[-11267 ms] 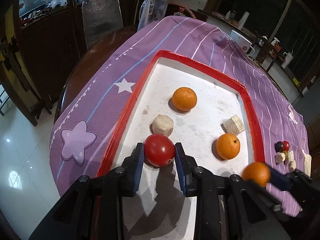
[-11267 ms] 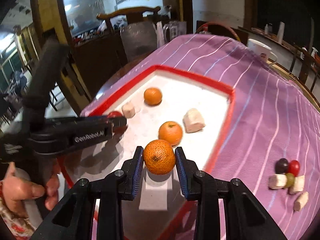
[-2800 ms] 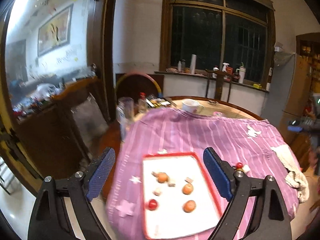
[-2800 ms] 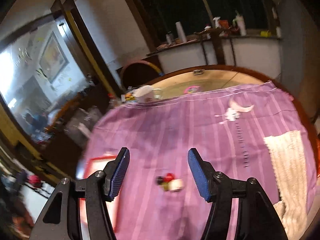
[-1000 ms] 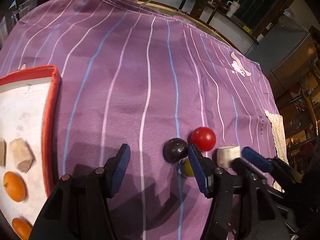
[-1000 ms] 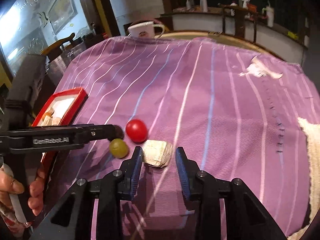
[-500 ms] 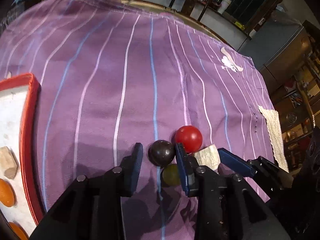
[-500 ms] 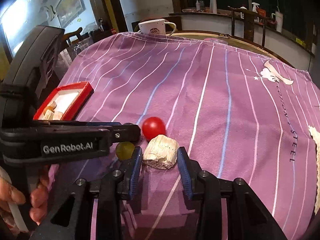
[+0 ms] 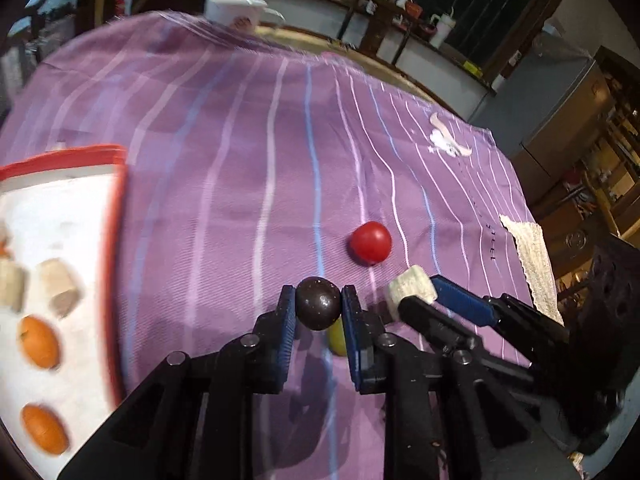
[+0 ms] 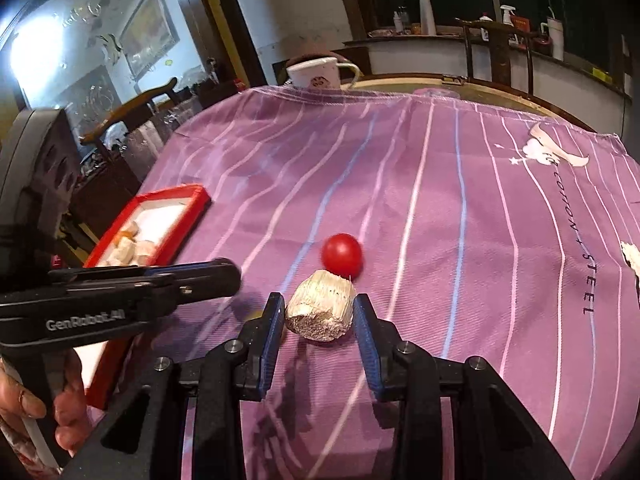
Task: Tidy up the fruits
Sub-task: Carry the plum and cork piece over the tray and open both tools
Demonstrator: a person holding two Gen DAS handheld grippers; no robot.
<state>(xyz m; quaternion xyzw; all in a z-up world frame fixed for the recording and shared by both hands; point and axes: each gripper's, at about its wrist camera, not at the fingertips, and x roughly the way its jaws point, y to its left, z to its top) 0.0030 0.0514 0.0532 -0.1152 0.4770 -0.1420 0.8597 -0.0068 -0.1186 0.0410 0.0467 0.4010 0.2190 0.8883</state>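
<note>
My left gripper (image 9: pixel 318 310) is shut on a dark purple round fruit (image 9: pixel 318 308), held just above the purple cloth. A green grape (image 9: pixel 337 338) lies below it, partly hidden by the right finger. A red cherry tomato (image 9: pixel 370 242) sits on the cloth beyond. My right gripper (image 10: pixel 319 314) is shut on a pale beige fruit chunk (image 10: pixel 321 311), which also shows in the left wrist view (image 9: pixel 410 290). The red tomato also shows in the right wrist view (image 10: pixel 341 258), just behind the chunk. The red-rimmed white tray (image 9: pixel 116 216) at the left holds oranges (image 9: pixel 38 342) and beige chunks.
A white mug (image 10: pixel 318 72) stands at the table's far edge. A beige knitted cloth (image 9: pixel 530 260) lies at the right. The left gripper's arm (image 10: pixel 120 292) crosses the left of the right wrist view, before the tray (image 10: pixel 172 208).
Both grippers have closed fully on their pieces and lifted slightly. The left one drew back with the dark fruit, leaving the tomato and grape on the cloth.
</note>
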